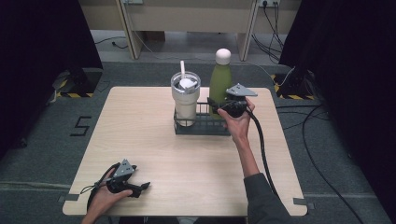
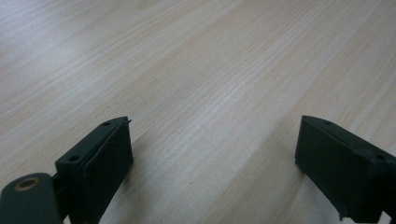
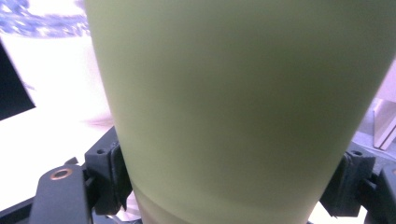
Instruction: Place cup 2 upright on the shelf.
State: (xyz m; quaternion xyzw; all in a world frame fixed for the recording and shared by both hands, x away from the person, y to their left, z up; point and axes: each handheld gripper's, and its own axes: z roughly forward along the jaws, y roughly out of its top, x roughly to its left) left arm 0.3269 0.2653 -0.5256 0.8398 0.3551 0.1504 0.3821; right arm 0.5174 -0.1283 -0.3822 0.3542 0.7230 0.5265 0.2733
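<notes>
My right fingers sit against both sides of the green bottle, clamped on its lower body; the right gripper view shows the bottle wall running edge to edge between the jaws. In the high view my right gripper is at the bottle, which stands upright with its white cap on top, in the right end of the black wire rack near the table's far edge. Just beside it, in the rack's left end, stands the cream tumbler with a straw. My left gripper rests near the front left corner of the wooden table, well apart from the rack. Its jaws are spread wide, bare wood between them, holding nothing.
</notes>
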